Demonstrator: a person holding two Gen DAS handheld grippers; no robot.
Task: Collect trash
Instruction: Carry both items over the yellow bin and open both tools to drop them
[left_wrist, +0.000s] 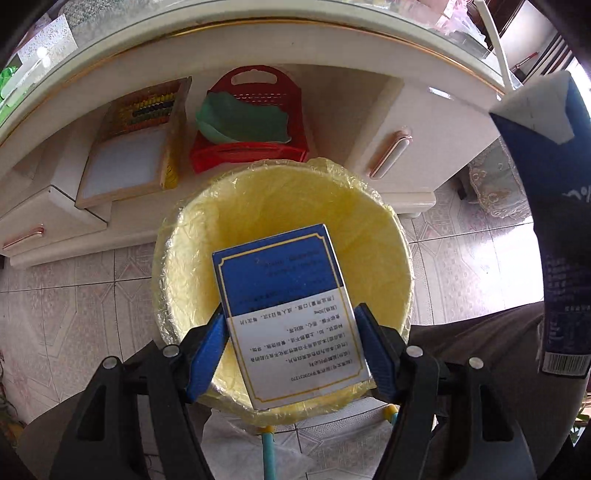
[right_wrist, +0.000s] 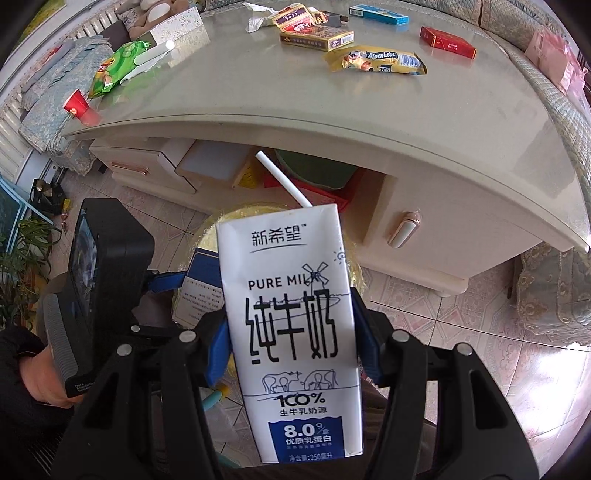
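My left gripper (left_wrist: 291, 334) is shut on a blue and white printed box (left_wrist: 291, 317), held over the mouth of a yellow bin (left_wrist: 369, 236) lined with a clear bag. That box (right_wrist: 201, 284) and the left gripper (right_wrist: 162, 280) also show at the left of the right wrist view. My right gripper (right_wrist: 291, 339) is shut on a white milk carton (right_wrist: 291, 321) with a straw (right_wrist: 282, 179) in its top. The carton (left_wrist: 554, 229) hangs at the right edge of the left wrist view, beside the bin. Behind the carton, a sliver of the bin (right_wrist: 236, 218) shows.
A cream table (right_wrist: 332, 110) carries several wrappers and packets: a yellow candy bag (right_wrist: 376, 61), a red packet (right_wrist: 447, 42), a green bag (right_wrist: 118, 66), a red cup (right_wrist: 75, 103). Under it sit a red basket (left_wrist: 255, 122), an abacus board (left_wrist: 136, 147) and drawers. The floor is tiled.
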